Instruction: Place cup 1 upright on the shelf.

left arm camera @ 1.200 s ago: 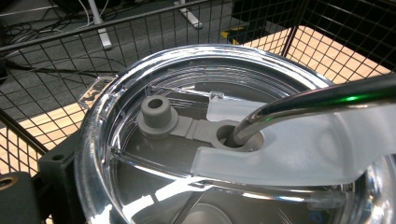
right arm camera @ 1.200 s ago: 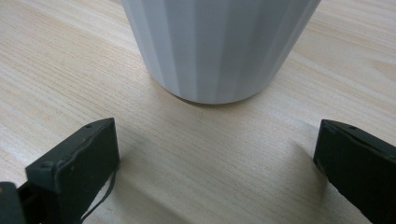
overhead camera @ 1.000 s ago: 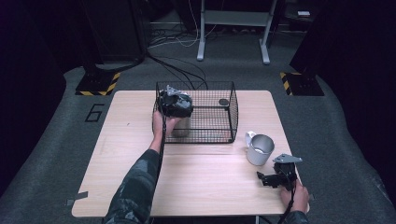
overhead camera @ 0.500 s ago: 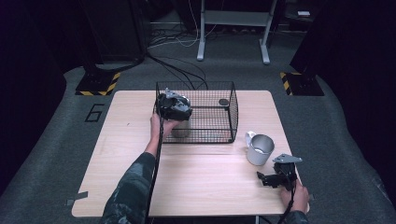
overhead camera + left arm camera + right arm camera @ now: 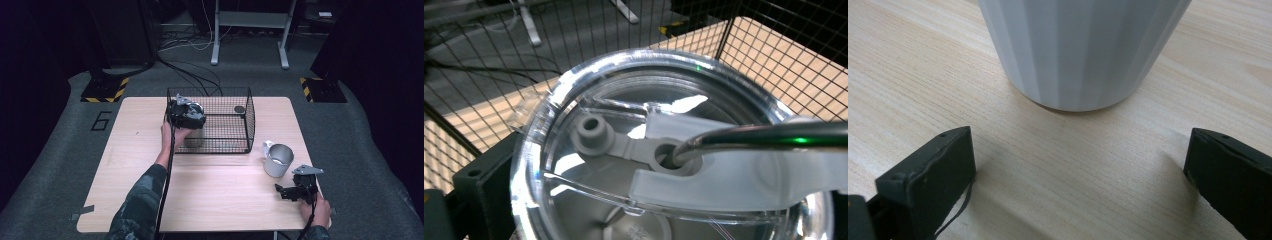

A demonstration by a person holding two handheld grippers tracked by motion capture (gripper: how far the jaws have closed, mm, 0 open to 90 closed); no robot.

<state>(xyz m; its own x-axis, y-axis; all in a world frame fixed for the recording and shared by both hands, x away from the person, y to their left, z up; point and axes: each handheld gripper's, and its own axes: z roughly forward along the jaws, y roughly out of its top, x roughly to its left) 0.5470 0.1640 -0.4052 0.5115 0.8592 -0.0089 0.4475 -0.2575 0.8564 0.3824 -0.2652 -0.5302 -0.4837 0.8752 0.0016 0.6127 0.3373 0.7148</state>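
Observation:
A black wire basket (image 5: 247,120) stands at the back middle of the table. Inside its left end is a metal tumbler (image 5: 194,138) with a clear lid (image 5: 549,105); a metal straw (image 5: 769,137) goes through the lid's hole. My left gripper (image 5: 185,113) reaches down over the tumbler. One black jaw lies against the lid's rim at the left, the other is hidden, and the lid sits between them. My right gripper (image 5: 286,190) rests open at the front right, jaws wide apart. It points at a white ribbed mug (image 5: 1083,50), also (image 5: 278,160), a short way in front of it.
A small dark round thing (image 5: 239,109) lies in the basket's far right corner. The wooden table (image 5: 220,200) has bare room across its front and left. Cables trail from both grippers. Beyond the table lie floor cables and a stand's legs.
Hardly anything differs. My left gripper has shifted a touch over the tumbler in the basket; the right gripper and the mug have stayed put.

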